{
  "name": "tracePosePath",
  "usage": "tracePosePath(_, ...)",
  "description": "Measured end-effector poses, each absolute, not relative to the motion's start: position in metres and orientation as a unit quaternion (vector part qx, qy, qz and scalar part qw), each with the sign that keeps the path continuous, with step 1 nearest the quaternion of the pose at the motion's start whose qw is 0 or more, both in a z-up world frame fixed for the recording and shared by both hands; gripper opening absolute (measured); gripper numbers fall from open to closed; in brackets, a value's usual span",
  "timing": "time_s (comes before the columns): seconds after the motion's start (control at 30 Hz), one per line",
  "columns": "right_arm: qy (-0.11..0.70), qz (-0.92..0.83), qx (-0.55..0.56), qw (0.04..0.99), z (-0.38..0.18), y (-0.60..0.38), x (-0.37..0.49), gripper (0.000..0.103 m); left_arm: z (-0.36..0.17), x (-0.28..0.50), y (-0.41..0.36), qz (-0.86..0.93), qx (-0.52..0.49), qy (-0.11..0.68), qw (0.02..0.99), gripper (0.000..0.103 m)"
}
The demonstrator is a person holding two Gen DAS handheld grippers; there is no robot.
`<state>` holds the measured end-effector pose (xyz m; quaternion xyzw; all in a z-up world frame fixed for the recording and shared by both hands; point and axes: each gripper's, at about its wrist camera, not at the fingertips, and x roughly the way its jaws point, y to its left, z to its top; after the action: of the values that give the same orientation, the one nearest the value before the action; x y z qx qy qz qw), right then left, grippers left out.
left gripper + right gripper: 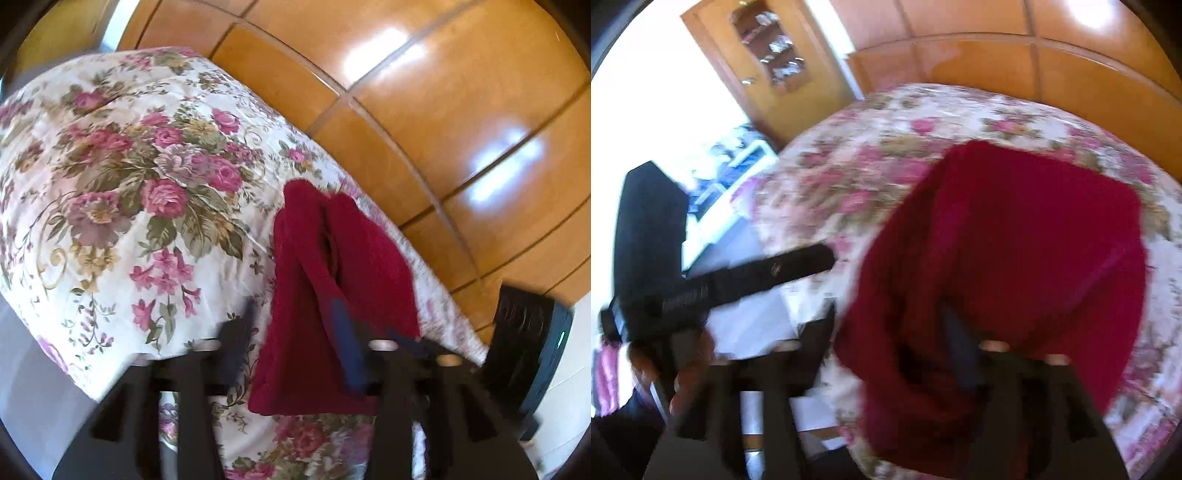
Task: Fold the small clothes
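Lettering, brands, labels: none legible in either of your views; a small pale mark on the dark tool [738, 280] seen from your right wrist is too blurred to read. Item one, red knit garment [332, 288]: deep crimson, fuzzy, lying bunched on the floral bedspread [140, 192] near its edge beside the wooden panelling; from your right wrist the same garment [1015, 251] fills the centre, motion-blurred. Item two, your left gripper [295, 332]: dark fingers with navy pads, standing apart, the right-hand finger [347, 343] lying against the cloth, the other over bare bedspread; the garment drapes across the gap, and whether it is pinched you cannot tell. Item three, your right gripper [894, 332]: fingers likewise apart, one navy pad [960, 347] buried in the red folds, the other beside the garment's edge; grip not determinable through the blur. Item four, surface: cream bedspread [871, 162] printed with pink roses, mauve blooms and green leaves, lightly creased, spread over a bed. Item five, room: glossy honey-coloured wooden panels [443, 110] divided by dark seams, with bright window reflections; a matching wooden cabinet door [768, 70] with a glazed inset showing indistinct contents; overexposed white light at the left of the right-wrist view; pale grey floor [33, 387] beside the bed. Item six, a black ribbed device [528, 350] with a small green light at the right border of your left view.
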<state>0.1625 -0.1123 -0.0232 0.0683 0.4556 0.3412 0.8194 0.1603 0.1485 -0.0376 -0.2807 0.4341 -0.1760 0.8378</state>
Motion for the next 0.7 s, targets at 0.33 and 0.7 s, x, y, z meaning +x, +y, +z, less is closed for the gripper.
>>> tracePosePath(0.33, 0.408, 0.330, 0.134, 0.840, -0.001, -0.180, 0.124, 0.060, 0.004, 0.177, 0.118, -0.255, -0.289, 0.415, 0.824, 0.065)
tracePosePath(0.7, 0.432, 0.357, 0.056, 0.826, -0.046, -0.111, 0.116, 0.067, -0.042, 0.197, 0.052, -0.092, 0.005, 0.486, 0.869, 0.074)
